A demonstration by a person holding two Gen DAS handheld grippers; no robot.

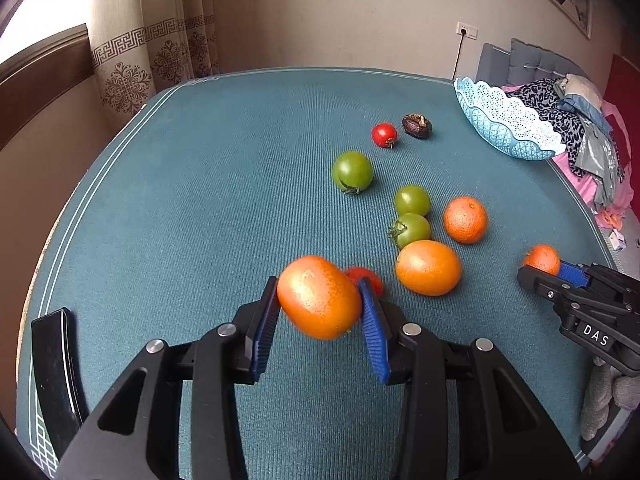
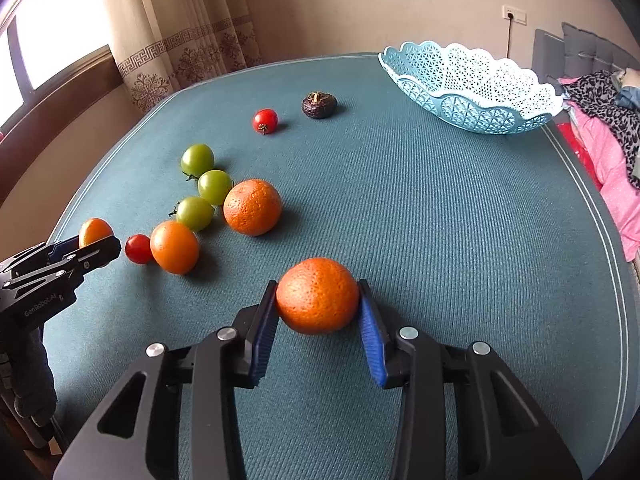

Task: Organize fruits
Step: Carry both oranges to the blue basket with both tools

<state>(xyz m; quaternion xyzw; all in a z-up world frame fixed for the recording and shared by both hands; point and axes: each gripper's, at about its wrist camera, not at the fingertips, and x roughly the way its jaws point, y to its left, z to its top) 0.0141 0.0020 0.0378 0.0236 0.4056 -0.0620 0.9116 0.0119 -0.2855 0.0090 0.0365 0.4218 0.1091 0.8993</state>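
In the left wrist view my left gripper point(image 1: 320, 292) is shut on a smooth oval orange point(image 1: 316, 304), both blue pads pressing its sides. My right gripper point(image 2: 318, 292) is shut on a round, pitted orange point(image 2: 316, 300) low over the teal cloth. Each gripper also shows in the other's view: the right gripper point(image 1: 550, 268) at the right edge, the left gripper point(image 2: 96, 242) at the left edge. Loose on the cloth lie two oranges point(image 1: 428, 267) point(image 1: 465, 219), three green tomatoes point(image 1: 353, 171), two red tomatoes point(image 1: 384, 135) and a dark fruit point(image 1: 417, 125). A pale blue basket point(image 2: 472, 108) stands at the far right.
The teal table point(image 2: 440, 220) is rounded, with its edge near on both sides. A black chair back point(image 1: 56, 360) stands at the near left. A bed piled with clothes point(image 1: 580, 132) lies past the right edge; curtains point(image 1: 132, 60) hang behind.
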